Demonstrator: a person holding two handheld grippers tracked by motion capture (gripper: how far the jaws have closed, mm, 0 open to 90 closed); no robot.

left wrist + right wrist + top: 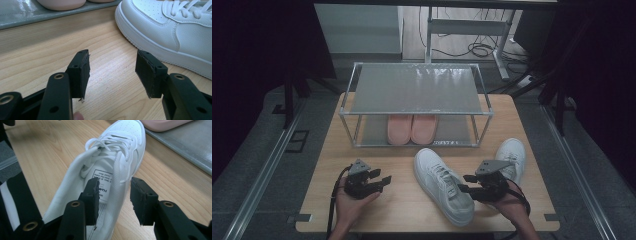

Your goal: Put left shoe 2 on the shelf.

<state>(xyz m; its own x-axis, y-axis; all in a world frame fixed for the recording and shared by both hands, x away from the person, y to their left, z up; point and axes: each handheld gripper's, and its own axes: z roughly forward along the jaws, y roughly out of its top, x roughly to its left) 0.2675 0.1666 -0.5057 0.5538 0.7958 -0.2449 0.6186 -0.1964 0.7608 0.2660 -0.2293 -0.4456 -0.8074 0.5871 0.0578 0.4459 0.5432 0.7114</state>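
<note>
While the white sneaker (443, 186) is lying on the wooden table (397, 200) before the shoe rack (414, 90), my right gripper (113, 195) is straddling its collar, jaws apart, and my left gripper (112, 72) is hovering open beside it.

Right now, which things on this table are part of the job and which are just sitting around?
Part of the job:
- white sneaker, its collar wall between the open right gripper jaws
- second white sneaker
- shoe rack

Just sitting there:
- pink slippers on the rack's lower shelf
- left gripper, open over bare table
</note>
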